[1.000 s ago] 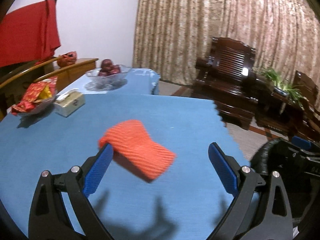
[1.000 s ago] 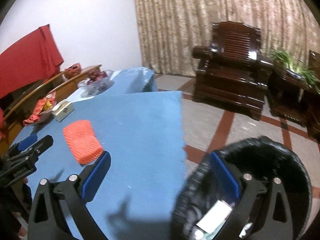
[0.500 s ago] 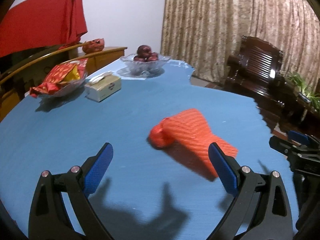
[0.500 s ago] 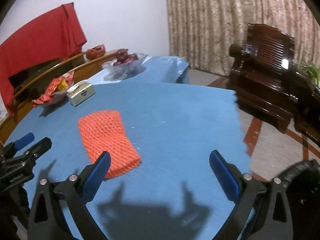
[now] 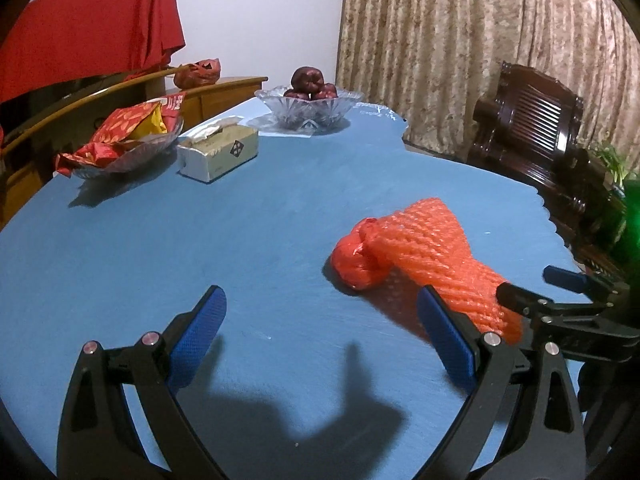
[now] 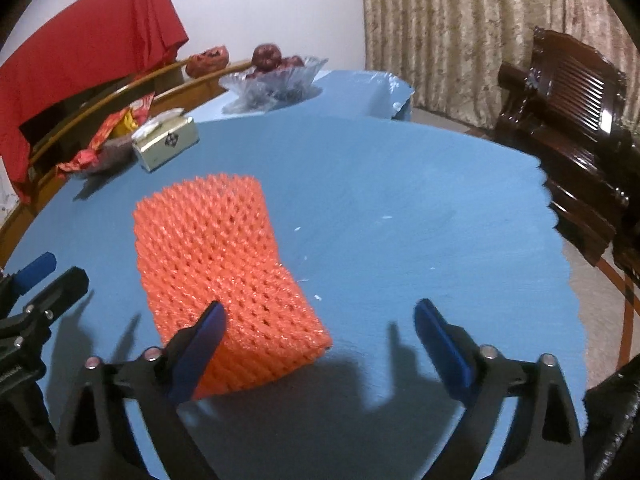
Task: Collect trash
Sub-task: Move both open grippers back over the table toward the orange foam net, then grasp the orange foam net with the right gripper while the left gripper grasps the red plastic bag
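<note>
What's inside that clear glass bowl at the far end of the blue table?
The clear glass bowl holds dark red apples, one stacked on the others. The pile and the cut glass hide anything lying beneath them.

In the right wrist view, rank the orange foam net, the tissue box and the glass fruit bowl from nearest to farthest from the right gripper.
1. Orange foam net: on the blue tablecloth, its near end by the right gripper's left finger.
2. Tissue box: farther back, left.
3. Glass fruit bowl: farthest, at the table's far end.

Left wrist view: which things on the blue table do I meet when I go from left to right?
Snack dish → tissue box → glass fruit bowl → orange foam net → right claw.
</note>
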`<state>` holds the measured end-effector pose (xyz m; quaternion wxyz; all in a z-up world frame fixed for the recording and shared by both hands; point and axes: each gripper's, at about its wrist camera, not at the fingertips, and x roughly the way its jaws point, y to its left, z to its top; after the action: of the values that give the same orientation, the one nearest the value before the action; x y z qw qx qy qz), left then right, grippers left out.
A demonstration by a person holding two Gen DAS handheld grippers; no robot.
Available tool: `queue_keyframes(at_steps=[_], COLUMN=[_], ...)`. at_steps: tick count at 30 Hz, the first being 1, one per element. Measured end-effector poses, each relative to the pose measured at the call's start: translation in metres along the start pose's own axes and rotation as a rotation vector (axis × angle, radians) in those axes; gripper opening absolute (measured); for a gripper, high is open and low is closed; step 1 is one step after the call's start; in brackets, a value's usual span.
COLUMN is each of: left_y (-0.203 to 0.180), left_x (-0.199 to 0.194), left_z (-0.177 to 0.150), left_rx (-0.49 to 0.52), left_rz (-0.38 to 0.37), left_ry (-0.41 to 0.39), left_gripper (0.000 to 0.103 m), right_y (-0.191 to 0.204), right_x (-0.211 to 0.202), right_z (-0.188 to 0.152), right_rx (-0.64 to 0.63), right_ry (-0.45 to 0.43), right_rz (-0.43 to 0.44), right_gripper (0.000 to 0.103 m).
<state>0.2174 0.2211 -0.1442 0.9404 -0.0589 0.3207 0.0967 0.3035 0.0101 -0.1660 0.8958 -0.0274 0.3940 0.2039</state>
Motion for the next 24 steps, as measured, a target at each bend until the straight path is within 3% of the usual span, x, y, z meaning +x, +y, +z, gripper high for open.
queue_keyframes(at_steps=[5,8,10,14,20,24], left_y=[0.004,0.005,0.006,0.007,0.000,-0.010], left_x=[0.010,0.012,0.013,0.013,0.015,0.021], left_z=[-0.002,-0.003,-0.003,-0.003,0.000,0.004], left_rx=[-0.011,-0.014,-0.016,-0.018,-0.014,-0.001], left_rz=[-0.002,0.000,0.000,0.001,-0.008,-0.021], left_ry=[0.016,0.019,0.019,0.019,0.019,0.018], left_gripper=[0.093,0.093,0.093,0.093,0.093,0.093], right_y=[0.009,0.011,0.015,0.019,0.001,-0.018], right_x=[0.015,0.015,0.012,0.004,-0.012,-0.018], right_z=[-0.005,-0.009,-0.010,-0.007,0.000,0.007], right_rx=[-0.031,-0.022,-0.035,-0.052,0.006,0.040], right_ry=[0.057,0.056,0.050,0.027,-0.024,-0.056], right_rz=[0.052,0.094,0.121,0.128,0.117,0.061], right_gripper=[0.071,0.055,0.038,0.014,0.013,0.013])
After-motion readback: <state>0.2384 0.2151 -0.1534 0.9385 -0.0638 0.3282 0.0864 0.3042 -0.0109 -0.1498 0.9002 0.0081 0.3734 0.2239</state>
